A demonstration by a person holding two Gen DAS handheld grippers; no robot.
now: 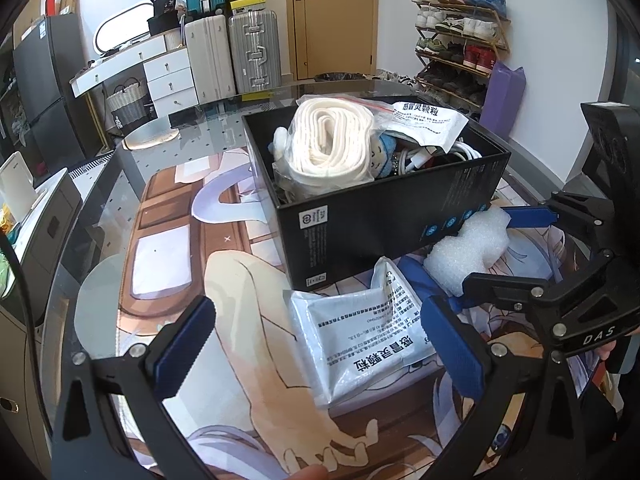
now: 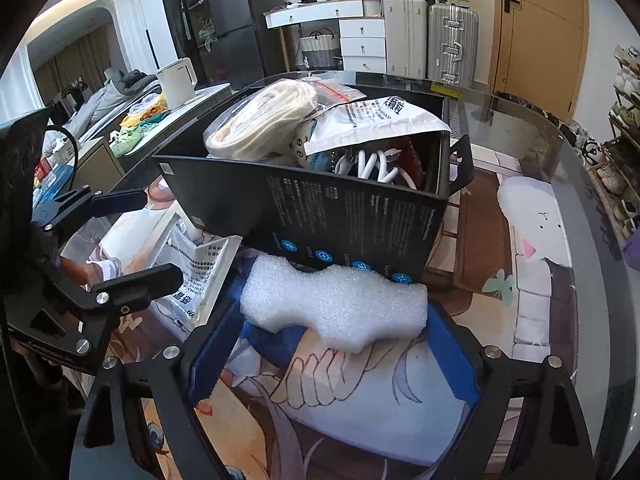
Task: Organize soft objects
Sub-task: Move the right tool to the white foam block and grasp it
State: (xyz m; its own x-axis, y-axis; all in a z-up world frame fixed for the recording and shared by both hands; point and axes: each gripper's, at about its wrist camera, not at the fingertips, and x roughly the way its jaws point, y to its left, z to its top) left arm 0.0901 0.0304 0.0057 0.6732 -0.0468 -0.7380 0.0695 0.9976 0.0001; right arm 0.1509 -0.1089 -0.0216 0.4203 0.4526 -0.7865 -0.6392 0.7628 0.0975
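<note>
A black box (image 1: 384, 216) (image 2: 340, 216) stands on the printed mat, filled with a bagged white cloth roll (image 1: 332, 144) (image 2: 264, 120), a white printed pouch (image 1: 428, 120) (image 2: 376, 124) and white cables (image 2: 376, 168). A second white printed pouch (image 1: 360, 332) (image 2: 200, 268) lies flat in front of the box, between the open fingers of my left gripper (image 1: 320, 344). A white foam piece (image 2: 336, 304) (image 1: 472, 248) lies against the box, between the open fingers of my right gripper (image 2: 332, 356). Whether the pads touch the foam is unclear.
The glass table (image 2: 552, 132) carries a printed anime mat (image 1: 168, 248). Beyond it stand suitcases (image 1: 252, 52), a white drawer unit (image 1: 168, 76), a door and a shoe rack (image 1: 460, 40). A side counter with a white kettle (image 2: 176, 82) is at the left.
</note>
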